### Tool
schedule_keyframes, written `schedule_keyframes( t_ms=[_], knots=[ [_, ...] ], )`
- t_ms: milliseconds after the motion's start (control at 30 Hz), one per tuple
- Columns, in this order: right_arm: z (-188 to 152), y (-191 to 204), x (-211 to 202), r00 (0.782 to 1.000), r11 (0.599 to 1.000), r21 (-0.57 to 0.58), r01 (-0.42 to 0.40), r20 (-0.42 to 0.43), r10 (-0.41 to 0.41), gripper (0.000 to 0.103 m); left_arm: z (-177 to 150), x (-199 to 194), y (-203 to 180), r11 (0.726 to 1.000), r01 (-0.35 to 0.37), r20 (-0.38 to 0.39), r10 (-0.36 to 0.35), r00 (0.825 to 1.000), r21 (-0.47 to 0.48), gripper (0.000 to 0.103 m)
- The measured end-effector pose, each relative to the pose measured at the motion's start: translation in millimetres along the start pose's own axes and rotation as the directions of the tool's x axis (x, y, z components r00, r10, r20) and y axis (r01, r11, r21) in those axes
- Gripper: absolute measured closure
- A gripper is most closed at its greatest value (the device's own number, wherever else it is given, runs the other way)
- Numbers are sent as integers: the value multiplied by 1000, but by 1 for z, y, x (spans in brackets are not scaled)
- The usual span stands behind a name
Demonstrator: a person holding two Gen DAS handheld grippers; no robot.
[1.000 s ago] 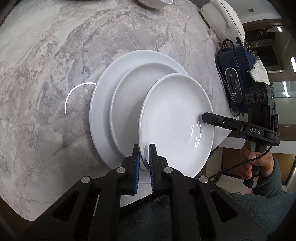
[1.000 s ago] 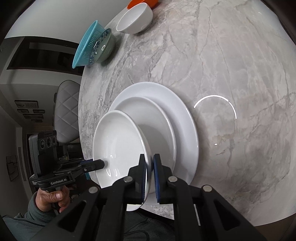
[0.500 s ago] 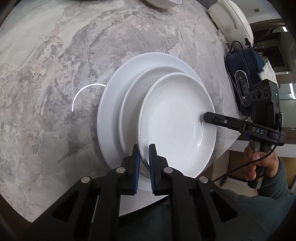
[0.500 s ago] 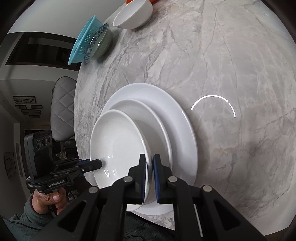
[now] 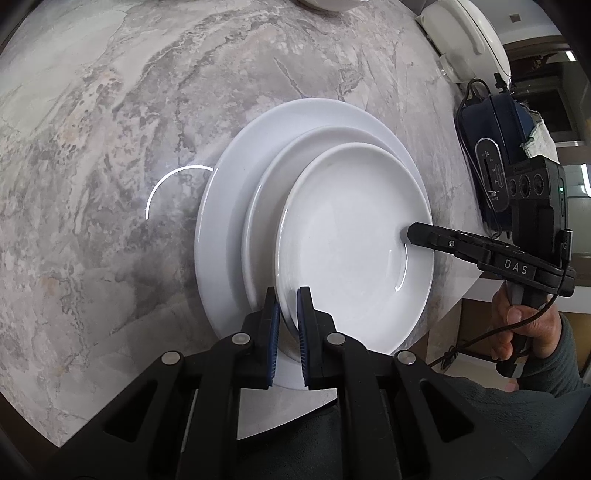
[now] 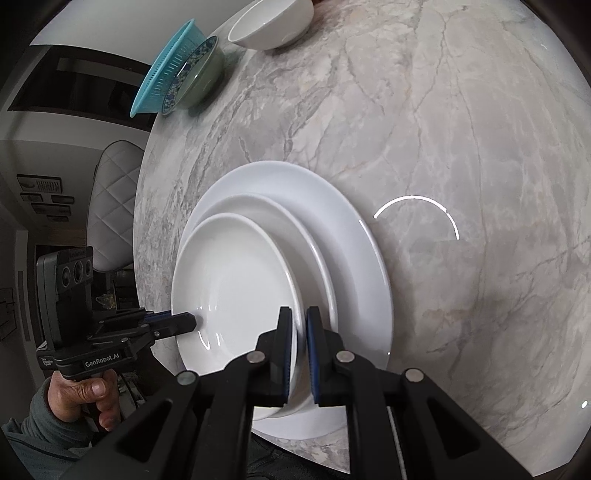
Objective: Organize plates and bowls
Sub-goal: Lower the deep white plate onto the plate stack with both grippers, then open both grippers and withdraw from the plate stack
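Observation:
A small white deep plate (image 5: 354, 243) (image 6: 236, 291) is held by both grippers over a stack of two white plates. My left gripper (image 5: 287, 310) is shut on its near rim, and shows in the right wrist view (image 6: 184, 323). My right gripper (image 6: 298, 328) is shut on the opposite rim, and shows in the left wrist view (image 5: 415, 234). Below are a medium plate (image 5: 269, 206) (image 6: 314, 243) and a large plate (image 5: 229, 206) (image 6: 351, 229) on the marble table (image 5: 110, 147). Whether the small plate touches the medium one I cannot tell.
A white bowl (image 6: 271, 22), a green patterned bowl (image 6: 195, 74) and a turquoise strainer basket (image 6: 162, 70) stand at the far table edge. A white appliance (image 5: 469, 37) and a dark blue device (image 5: 495, 162) sit at the right. A padded chair (image 6: 110, 199) stands beyond the table.
Both grippers have carried the small plate further over the stack and lower, so it now lies almost centred on the medium plate. Both stay shut on its rim.

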State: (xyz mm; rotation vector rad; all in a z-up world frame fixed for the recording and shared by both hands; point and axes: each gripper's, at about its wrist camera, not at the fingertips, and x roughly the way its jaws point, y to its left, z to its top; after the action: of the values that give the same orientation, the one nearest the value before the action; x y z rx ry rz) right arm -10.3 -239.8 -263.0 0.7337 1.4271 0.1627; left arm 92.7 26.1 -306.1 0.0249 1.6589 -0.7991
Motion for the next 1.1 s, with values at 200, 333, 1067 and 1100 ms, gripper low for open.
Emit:
schedule_keyframes(
  t_ms=[200,333,1067,1100],
  knots=[
    [-2,8,0,998,997,-45,58,7,-58,91,0,3,2,1000,10,9,-10,1000,-8,94],
    [-3,11,0,996,995,-57,86,20,-85,91,-1,2,5,1000,14,18,-14,1000,-19,94],
    [-11,54,-7,973,955,-194,224,98,-208,39,-18,-81,18,994,94,263,-74,962,-63,23],
    [-11,56,-10,968,949,-197,246,110,-228,38,-17,-89,23,993,98,287,-76,955,-63,23]
  ],
)
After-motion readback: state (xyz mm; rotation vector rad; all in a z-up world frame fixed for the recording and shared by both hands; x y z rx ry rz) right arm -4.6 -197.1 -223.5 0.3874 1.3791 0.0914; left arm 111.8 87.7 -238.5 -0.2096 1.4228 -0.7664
